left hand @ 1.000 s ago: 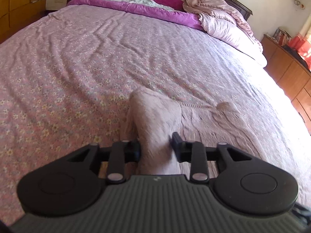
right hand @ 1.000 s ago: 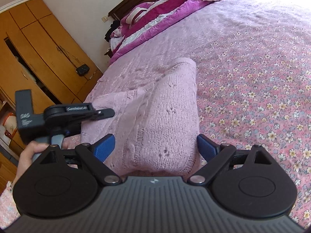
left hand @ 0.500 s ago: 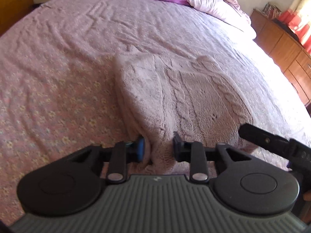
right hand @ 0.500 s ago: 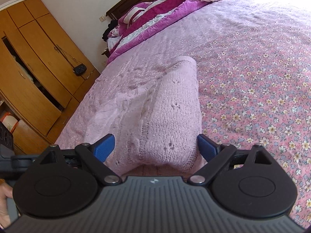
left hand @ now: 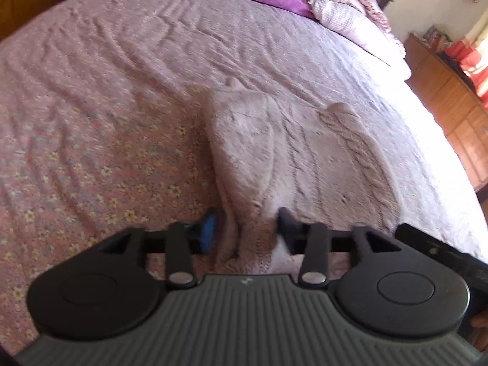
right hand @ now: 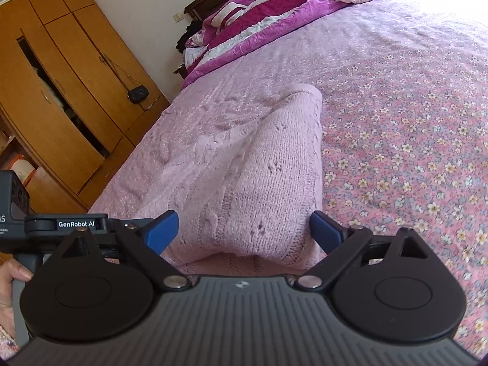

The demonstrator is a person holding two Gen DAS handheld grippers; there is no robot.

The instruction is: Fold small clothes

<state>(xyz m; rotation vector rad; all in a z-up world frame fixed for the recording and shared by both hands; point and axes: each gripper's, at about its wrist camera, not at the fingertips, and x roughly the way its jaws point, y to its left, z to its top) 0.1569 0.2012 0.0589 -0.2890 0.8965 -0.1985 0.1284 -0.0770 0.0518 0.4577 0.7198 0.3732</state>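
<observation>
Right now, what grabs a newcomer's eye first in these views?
The pale pink knit sweater, folded into a long strip on the floral bedsheet, running away from both cameras. The right gripper stands wide open around its near end; the left gripper is opening there too, folds between its fingers.

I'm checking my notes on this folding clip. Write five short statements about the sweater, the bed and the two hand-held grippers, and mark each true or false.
1. A pink knitted sweater lies on a bed with a floral bedspread. True.
2. The right hand-held gripper is clamped shut on the sweater. False: its jaws stand wide, pads apart from the knit.
3. The left hand-held gripper has sweater fabric between its jaws. True; the jaws are opening.
4. The sweater is spread out flat, unfolded. False: one side is folded over the rest.
5. A wooden wardrobe stands beside the bed. True.
</observation>
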